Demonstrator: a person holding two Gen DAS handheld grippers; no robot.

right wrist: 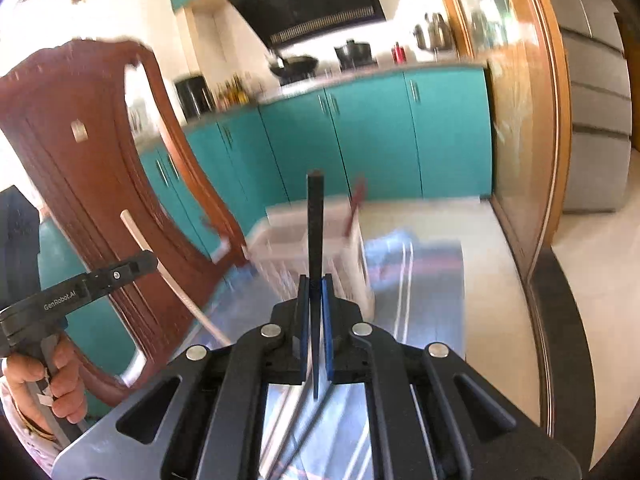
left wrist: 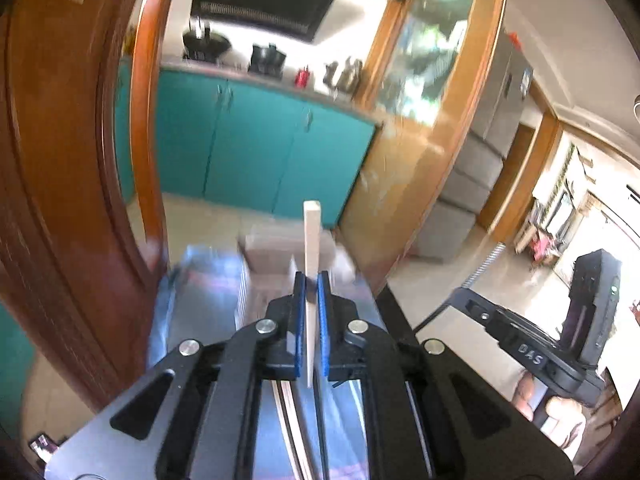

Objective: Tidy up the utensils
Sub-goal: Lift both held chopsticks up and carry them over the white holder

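Gripping one utensil each, both grippers are raised above a glossy table [right wrist: 420, 280] and tipped a little downward. The left gripper [left wrist: 311, 292] has its blue pads clenched on a pale flat stick [left wrist: 311, 240], which stands upright between the jaws and reaches well past their tips. The right gripper [right wrist: 315, 292] is clamped the same way on a dark stick [right wrist: 315, 224], also upright and projecting beyond its jaws. In the right wrist view the left gripper shows far to the left of the jaws, a hand [right wrist: 44, 380] wrapped round its grip and the pale stick slanting through it.

Ahead of both pairs of jaws, just past the fingertips, sits a translucent white bin [right wrist: 304, 240], blurred; a red utensil [right wrist: 356, 204] leans out of its far right corner. A carved wooden chair back [right wrist: 92, 184] rises to the left of the jaws, close beside the bin. Beyond stand teal cabinets [right wrist: 372, 132] and a wood-framed glass door [right wrist: 520, 120] to the right.

Counted: two grippers, two held sticks, one bin, one red utensil, one chair.
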